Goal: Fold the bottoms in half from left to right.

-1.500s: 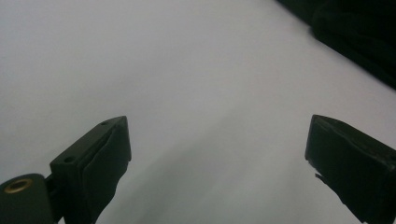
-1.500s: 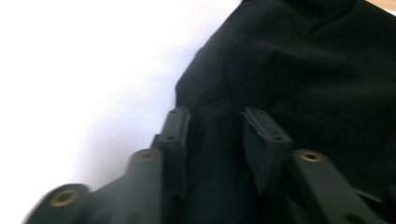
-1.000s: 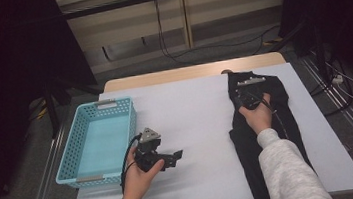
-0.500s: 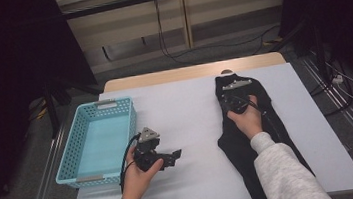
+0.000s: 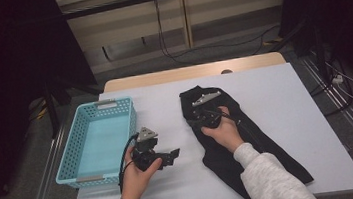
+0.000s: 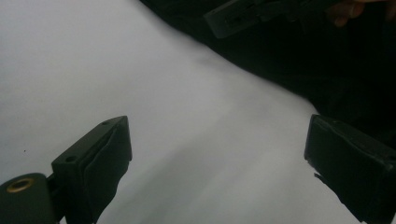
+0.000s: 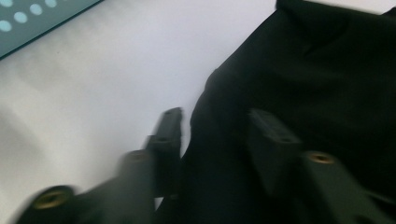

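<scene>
A black garment (image 5: 222, 162) lies stretched out on the white table (image 5: 285, 102), running from the middle toward the front right. My right gripper (image 5: 201, 112) rests over its far end. In the right gripper view (image 7: 217, 133) the jaws have just been opening and stand apart, with the black cloth (image 7: 317, 70) lying between and under them, not pinched. My left gripper (image 5: 172, 155) hovers near the front left of the table and points right, toward the garment. It is open (image 6: 217, 154) over bare table, with the cloth (image 6: 303, 70) beyond its jaws.
A light blue plastic basket (image 5: 83, 155) stands at the table's left edge, just left of my left hand; its corner appears in the right gripper view (image 7: 37, 18). Cables lie on the floor behind the table. Dark curtains flank both sides.
My right hand has moved left across the table, and the garment's far end has come with it from the right side to the middle. The left hand has stayed put.
</scene>
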A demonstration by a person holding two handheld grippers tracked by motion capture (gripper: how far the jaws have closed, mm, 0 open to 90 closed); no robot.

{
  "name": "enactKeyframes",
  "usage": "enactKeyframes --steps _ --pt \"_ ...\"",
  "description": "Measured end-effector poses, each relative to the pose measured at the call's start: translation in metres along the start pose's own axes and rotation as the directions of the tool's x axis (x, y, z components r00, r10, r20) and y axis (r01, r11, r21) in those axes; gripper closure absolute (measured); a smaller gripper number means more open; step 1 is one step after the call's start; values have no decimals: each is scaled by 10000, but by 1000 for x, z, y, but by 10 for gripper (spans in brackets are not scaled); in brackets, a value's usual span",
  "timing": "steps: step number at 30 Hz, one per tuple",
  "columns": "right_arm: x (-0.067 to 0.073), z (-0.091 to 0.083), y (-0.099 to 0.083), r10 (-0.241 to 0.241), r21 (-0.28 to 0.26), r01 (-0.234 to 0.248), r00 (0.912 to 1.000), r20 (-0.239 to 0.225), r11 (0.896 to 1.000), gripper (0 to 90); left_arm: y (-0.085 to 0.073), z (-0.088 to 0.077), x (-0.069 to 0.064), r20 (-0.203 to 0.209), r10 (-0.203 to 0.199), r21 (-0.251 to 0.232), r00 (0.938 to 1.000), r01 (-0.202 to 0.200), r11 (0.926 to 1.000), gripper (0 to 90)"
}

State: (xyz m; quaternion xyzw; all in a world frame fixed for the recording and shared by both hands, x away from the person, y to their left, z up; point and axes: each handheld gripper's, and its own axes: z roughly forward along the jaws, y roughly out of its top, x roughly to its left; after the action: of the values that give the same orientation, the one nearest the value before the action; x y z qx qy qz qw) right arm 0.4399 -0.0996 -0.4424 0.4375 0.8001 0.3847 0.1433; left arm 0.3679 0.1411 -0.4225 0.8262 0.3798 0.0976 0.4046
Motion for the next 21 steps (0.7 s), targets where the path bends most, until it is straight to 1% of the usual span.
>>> enactKeyframes --steps 1,2,3,4,6,7,9,12,13,14,15,16,17,19,21 --pt "-2 -2 1 91 -75 -91 9999 -43 9999 464 0 0 0 0 -59 10 10000 59 10000 74" --pt "-4 -6 2 280 -111 -281 9996 -82 9995 407 0 0 0 18 -59 48 10000 59 10000 74" --pt "-8 -11 3 359 -177 -358 9993 39 9992 361 0 0 1 -14 -26 38 10000 26 10000 75" --pt "-11 -17 4 404 -290 -399 9991 150 9988 335 0 0 1 -25 -17 54 10000 17 10000 75" --pt "-20 -30 4 651 -362 -650 9979 7 9972 275 -1 1 1 -39 -41 50 10000 41 10000 76" --pt "-25 -38 4 661 -373 -658 9978 54 9971 253 0 1 1 -68 -32 65 10000 32 10000 75" --pt "-33 -56 2 509 -487 -493 9982 327 9976 247 0 1 1 -39 -19 64 10000 19 10000 75" --pt "-44 -83 -8 465 -700 -420 9968 644 9967 245 0 3 1 -38 -12 89 10000 12 10000 76" --pt "-47 -91 -13 467 -678 -414 9959 778 9968 242 0 3 1 -3 11 152 10000 -11 9999 75" --pt "-49 -98 -18 378 -593 -323 9948 945 9977 240 0 4 0 -27 28 115 10000 -27 9999 76" --pt "-52 -105 -23 301 -563 -239 9932 1125 9981 244 1 4 1 -1 97 224 10000 -97 9997 76" --pt "-54 -112 -30 389 -538 -319 9904 1329 9980 247 1 5 0 7 -9 131 10000 9 9999 76" --pt "-57 -117 -37 518 -504 -446 9870 1521 9977 239 1 6 0 -18 17 90 10000 -17 10000 76" --pt "-62 -126 -50 720 -647 -629 9860 1503 9959 239 2 6 0 -6 111 181 9999 -111 9998 76" --pt "-66 -133 -61 634 -573 -547 9844 1644 9969 239 3 7 -1 18 108 160 9999 -108 9998 75"
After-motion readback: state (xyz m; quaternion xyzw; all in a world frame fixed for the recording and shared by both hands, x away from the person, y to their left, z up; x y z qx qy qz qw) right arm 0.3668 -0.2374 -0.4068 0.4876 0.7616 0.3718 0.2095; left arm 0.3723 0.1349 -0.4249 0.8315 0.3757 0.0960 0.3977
